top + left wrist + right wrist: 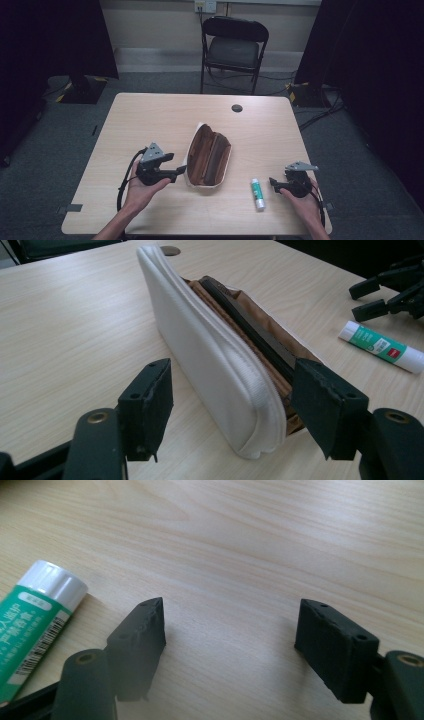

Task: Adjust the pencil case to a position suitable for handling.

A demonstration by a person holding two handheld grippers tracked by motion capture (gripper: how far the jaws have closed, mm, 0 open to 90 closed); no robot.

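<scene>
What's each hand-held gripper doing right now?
Left hand-held gripper: open, jaws astride the pouch end, not clamped.
Right hand-held gripper: open, empty, beside the glue stick.

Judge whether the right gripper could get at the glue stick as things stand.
Probably yes. The right gripper has its jaws open, and the glue stick lies flat on bare table just beside them, with nothing between.

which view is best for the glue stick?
High view: the whole glue stick lies on the table between the pencil case and the right gripper. The left gripper view shows it small and farther off; the right gripper view crops it at the frame's left edge.
</scene>
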